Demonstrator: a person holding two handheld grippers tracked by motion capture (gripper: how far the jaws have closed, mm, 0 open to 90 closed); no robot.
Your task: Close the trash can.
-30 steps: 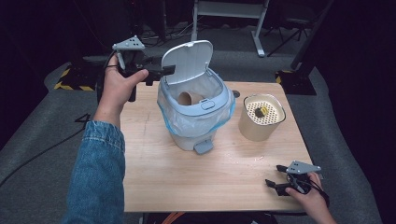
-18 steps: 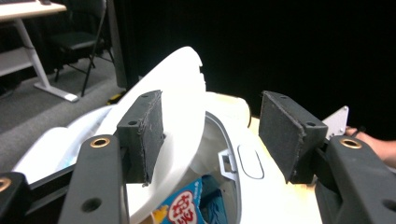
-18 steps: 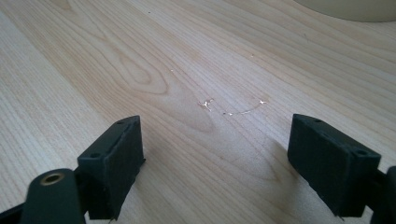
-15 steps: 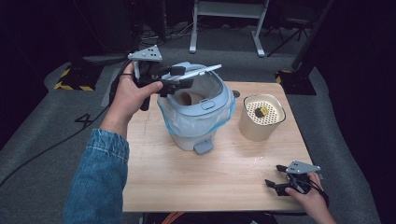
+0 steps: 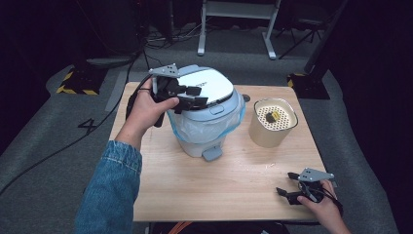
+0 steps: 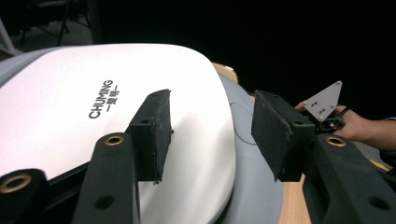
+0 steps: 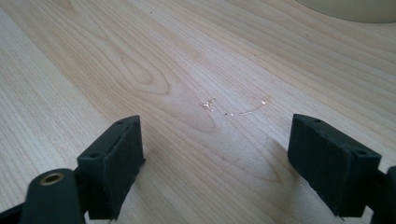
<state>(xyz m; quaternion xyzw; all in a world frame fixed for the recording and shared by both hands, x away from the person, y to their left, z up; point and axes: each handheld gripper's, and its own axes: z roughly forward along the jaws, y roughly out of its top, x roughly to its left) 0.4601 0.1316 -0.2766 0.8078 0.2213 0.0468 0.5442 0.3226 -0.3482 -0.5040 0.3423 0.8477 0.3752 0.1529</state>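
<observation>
A pale blue pedal bin (image 5: 207, 131) lined with a clear bag stands mid-table, its white lid (image 5: 207, 84) down flat. My left gripper (image 5: 195, 97) rests over the lid's left front edge. In the left gripper view its jaws (image 6: 210, 126) stand apart above the lid (image 6: 70, 107), which bears the word CHUMING. They have just been closing a little, with nothing pinched between the pads. My right gripper (image 5: 286, 184) lies open near the table's front right corner. In the right gripper view only bare wood (image 7: 140, 60) lies between its pads.
A beige canister (image 5: 272, 124) with a perforated top and a small dark object (image 5: 270, 117) on it stands right of the bin. The bin's pedal (image 5: 213, 154) juts toward me. Dark floor with cables and a metal stand (image 5: 234, 19) lies beyond the table.
The bin lid has swung from upright to fully down. My left hand and gripper moved right and down with it. The right gripper stayed in place.
</observation>
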